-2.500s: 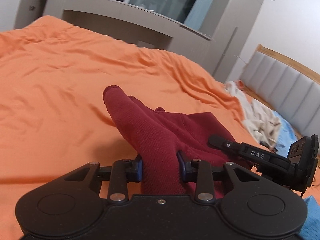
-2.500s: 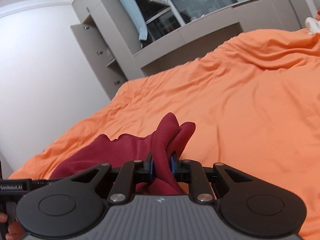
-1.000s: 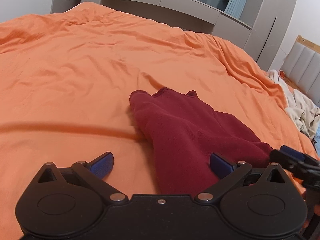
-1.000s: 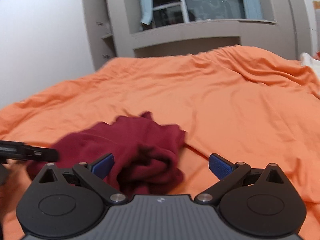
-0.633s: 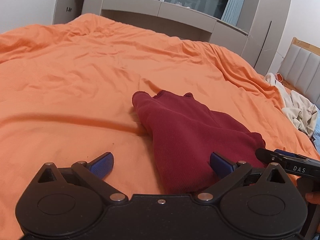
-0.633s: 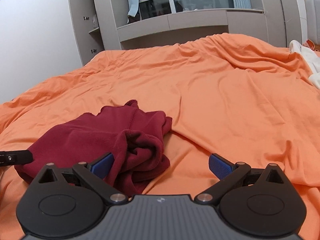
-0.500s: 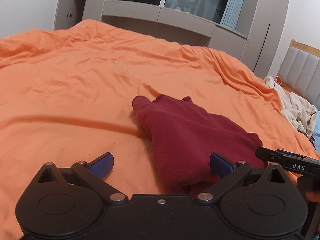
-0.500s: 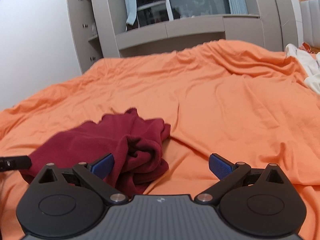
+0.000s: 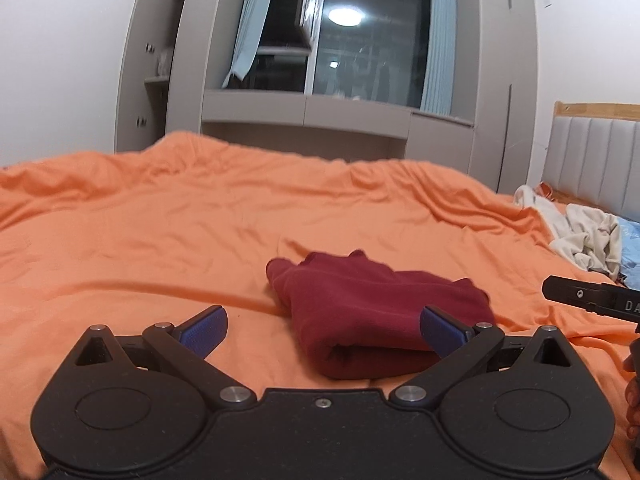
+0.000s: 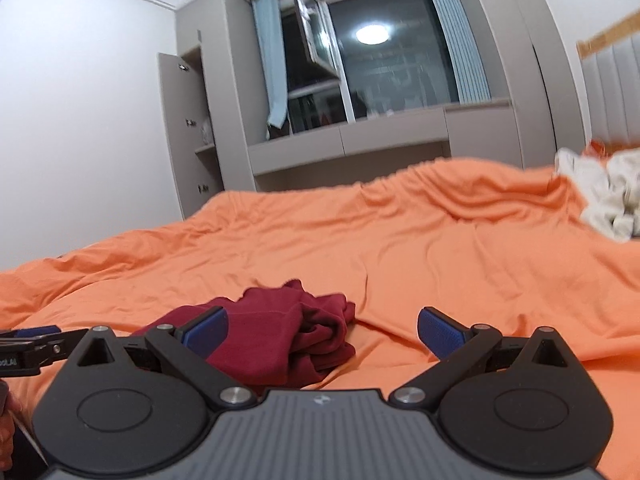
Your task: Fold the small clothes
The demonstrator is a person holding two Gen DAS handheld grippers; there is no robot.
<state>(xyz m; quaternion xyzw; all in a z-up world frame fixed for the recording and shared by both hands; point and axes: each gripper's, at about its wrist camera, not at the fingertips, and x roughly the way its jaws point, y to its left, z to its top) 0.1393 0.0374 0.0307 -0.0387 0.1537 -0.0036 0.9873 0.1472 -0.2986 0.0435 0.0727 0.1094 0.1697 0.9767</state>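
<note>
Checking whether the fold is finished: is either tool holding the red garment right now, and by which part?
Nothing is held. The left tool and right tool are both open, and the dark red garment lies folded on the orange bedspread.

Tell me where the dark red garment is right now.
The dark red garment lies folded on the orange bedspread, just ahead of the open left gripper, low centre in both wrist views.

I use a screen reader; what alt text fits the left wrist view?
A folded dark red garment lies on an orange bedspread just beyond the open left gripper, which holds nothing. Pale crumpled clothes sit far right; a dark window behind.
</note>
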